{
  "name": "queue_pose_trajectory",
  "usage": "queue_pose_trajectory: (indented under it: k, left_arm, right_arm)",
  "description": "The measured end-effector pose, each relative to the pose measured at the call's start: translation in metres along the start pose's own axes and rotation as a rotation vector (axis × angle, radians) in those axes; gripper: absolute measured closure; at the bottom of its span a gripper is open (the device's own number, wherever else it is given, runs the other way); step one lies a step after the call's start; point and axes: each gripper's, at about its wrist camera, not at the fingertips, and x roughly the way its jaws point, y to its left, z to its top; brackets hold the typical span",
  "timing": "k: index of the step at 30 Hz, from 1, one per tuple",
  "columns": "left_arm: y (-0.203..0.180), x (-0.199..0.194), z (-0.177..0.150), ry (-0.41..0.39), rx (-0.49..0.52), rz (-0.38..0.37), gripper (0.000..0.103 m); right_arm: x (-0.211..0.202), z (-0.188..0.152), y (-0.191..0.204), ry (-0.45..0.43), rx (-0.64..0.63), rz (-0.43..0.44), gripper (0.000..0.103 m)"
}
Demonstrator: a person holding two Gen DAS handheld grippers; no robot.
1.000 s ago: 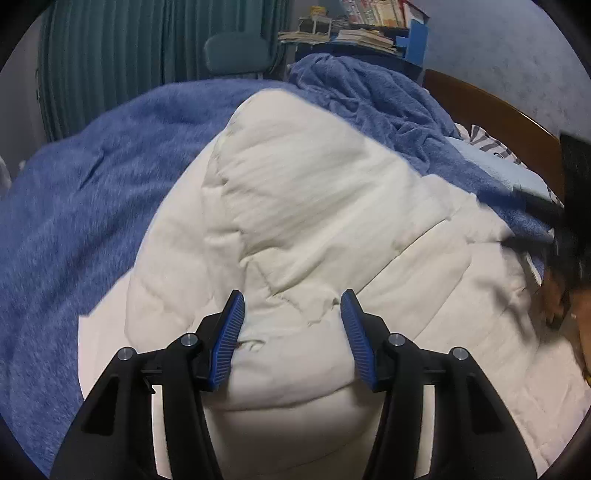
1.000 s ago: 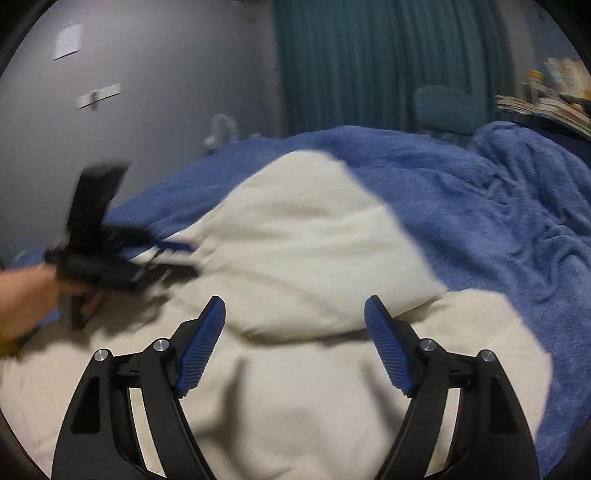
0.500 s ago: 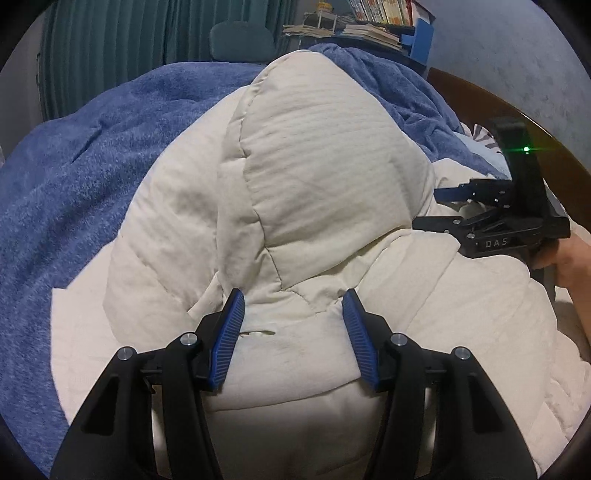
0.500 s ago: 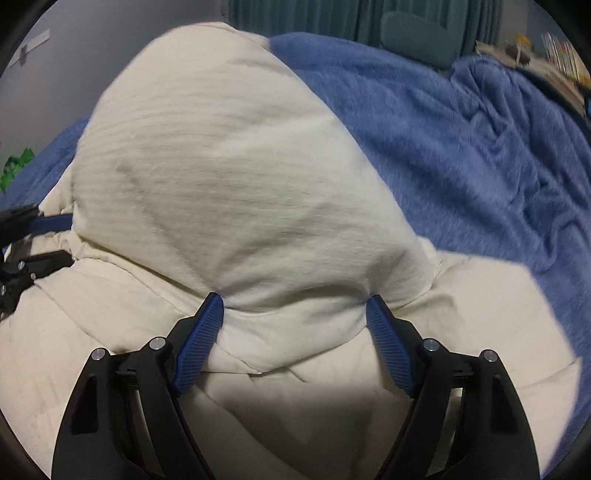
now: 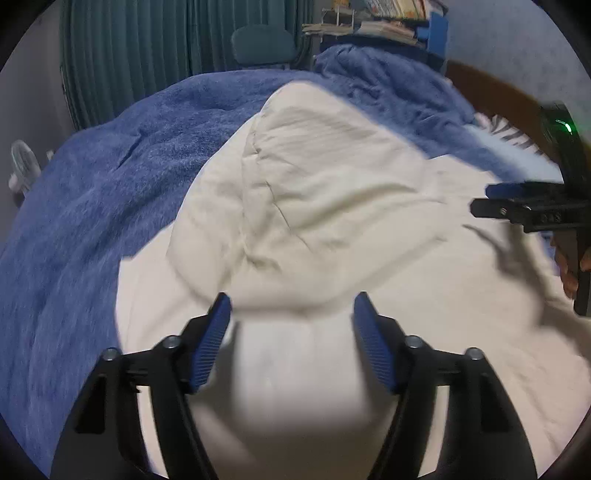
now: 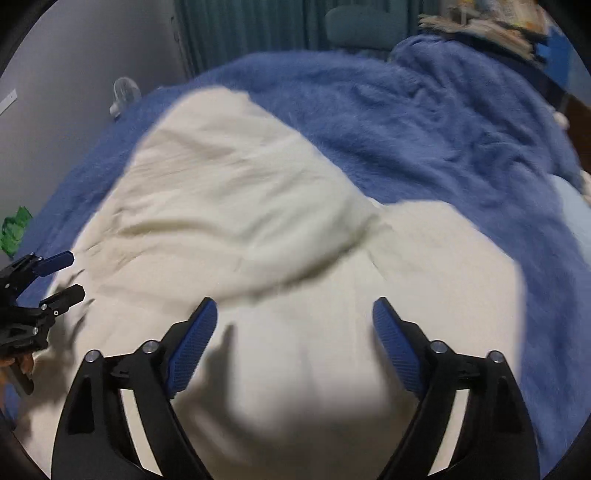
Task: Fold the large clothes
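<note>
A cream quilted hooded jacket [image 5: 317, 206] lies on a blue fleece blanket [image 5: 110, 184] on the bed, its hood lying flat at the far end. It also shows in the right wrist view [image 6: 240, 206]. My left gripper [image 5: 291, 325] is open and empty just above the jacket's body below the hood. My right gripper [image 6: 295, 325] is open and empty above the jacket too. The right gripper also shows at the right edge of the left wrist view [image 5: 517, 206], and the left gripper shows at the left edge of the right wrist view [image 6: 44, 280].
Teal curtains [image 5: 147, 48] and a teal chair [image 5: 264, 44] stand beyond the bed. A shelf with books [image 5: 384, 22] and a wooden headboard [image 5: 495, 99] are at the far right. A small white fan [image 6: 123, 92] stands by the grey wall.
The raised hood has dropped flat onto the bed. Both grippers have pulled back from the jacket and stay open.
</note>
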Motion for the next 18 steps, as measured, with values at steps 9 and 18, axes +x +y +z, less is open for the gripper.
queue_pose_trajectory:
  k: [9,18]
  left_arm:
    - [-0.012,-0.072,-0.068,0.029,-0.402,0.122,0.027]
    - [-0.015,-0.043,-0.08,0.032,-0.248,0.28,0.027]
  right_arm:
    - [-0.103,-0.124,0.013,-0.074,0.246,-0.026,0.011]
    - [-0.05,-0.114,0.017,-0.092,0.148,-0.125,0.012]
